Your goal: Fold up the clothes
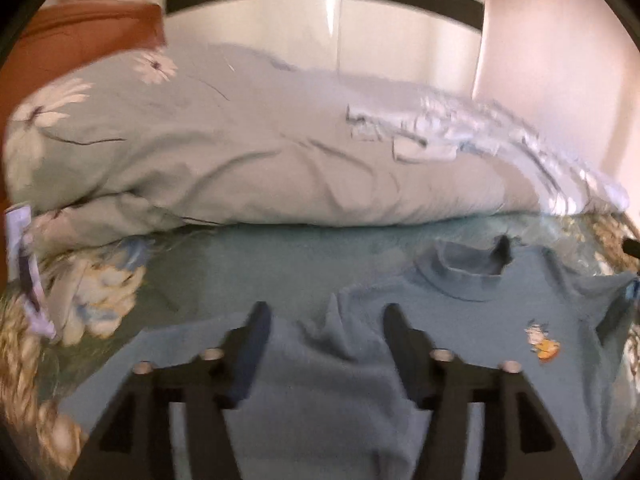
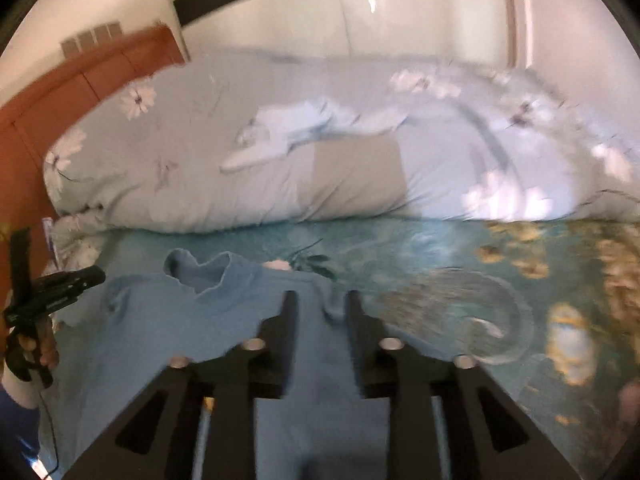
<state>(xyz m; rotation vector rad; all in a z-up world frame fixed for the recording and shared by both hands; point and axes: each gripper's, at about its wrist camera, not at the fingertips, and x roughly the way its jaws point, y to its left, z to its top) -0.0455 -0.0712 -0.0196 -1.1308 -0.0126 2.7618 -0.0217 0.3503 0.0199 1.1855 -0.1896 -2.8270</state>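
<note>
Black fingers of my left gripper fill the bottom of the left wrist view, jaws standing well apart with nothing pinched between them; a raised wrinkle of the blue short-sleeved cotton T-shirt sits in the gap, but the pads do not press on it. That shirt lies spread face up on the teal floral bedsheet, its round collar toward the far side and a small orange cartoon print on the chest to the right of my fingers.

From the right wrist view, my right gripper is also parted, more narrowly, and I see only a small bunched fold of the shirt's shoulder edge between the tips, not clamped. The T-shirt runs off to the left from here, collar gaping open. At the far left edge I can see the other gripper's black body held in a hand, with a blue sleeve below it.

Beyond the shirt, a bulky pale grey-green duvet with white daisy print is heaped across the bed, touching the sheet along its front edge. Behind it stand an orange-brown wooden headboard on the left and a white wardrobe with a dark band. Both views are blurred, so fine detail of the fabric is lost to me.
</note>
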